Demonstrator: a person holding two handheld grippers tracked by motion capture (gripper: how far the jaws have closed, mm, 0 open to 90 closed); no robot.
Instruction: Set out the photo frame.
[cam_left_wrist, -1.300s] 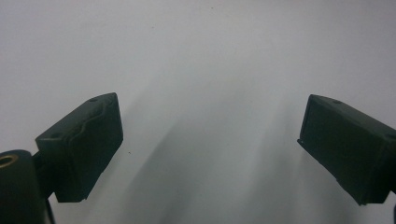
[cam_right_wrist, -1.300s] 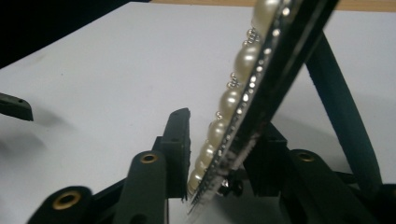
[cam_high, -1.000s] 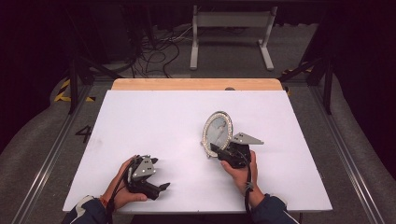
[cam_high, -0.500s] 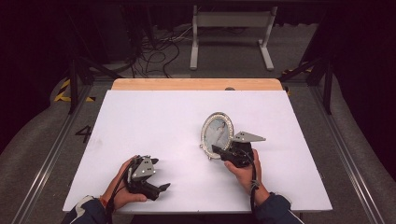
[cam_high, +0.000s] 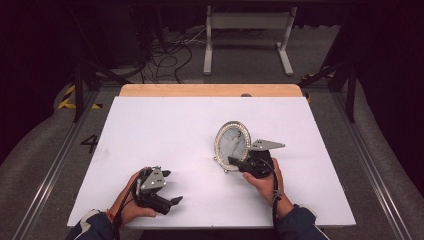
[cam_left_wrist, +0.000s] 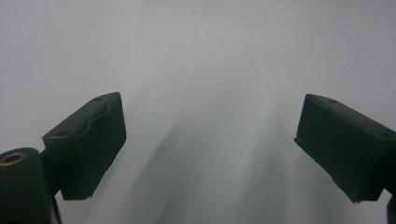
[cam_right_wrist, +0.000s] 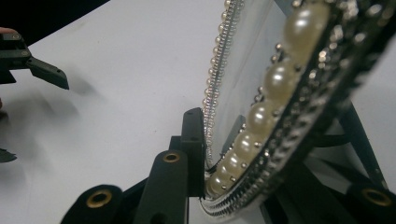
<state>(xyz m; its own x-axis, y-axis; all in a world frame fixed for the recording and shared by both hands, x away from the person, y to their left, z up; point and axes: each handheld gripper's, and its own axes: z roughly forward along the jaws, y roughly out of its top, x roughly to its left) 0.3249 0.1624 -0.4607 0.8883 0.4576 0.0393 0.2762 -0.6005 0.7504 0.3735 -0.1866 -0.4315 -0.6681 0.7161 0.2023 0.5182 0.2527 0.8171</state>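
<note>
Frame (cam_high: 232, 142) standing upright right of centre on the table (cam_high: 165, 130), its pearl rim pinched by my right gripper (cam_high: 239, 163), so I judge the standing-up done and only release left; my left gripper (cam_high: 170, 187) rests near the front edge, jaws spread, holding nothing.

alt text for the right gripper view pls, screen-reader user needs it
Close-up: the right gripper has its black jaws clamped on the lower rim of an oval, pearl-and-bead-edged silver picture frame, held upright over a white table. At far left, farther off, the left gripper rests open on the table.
</note>
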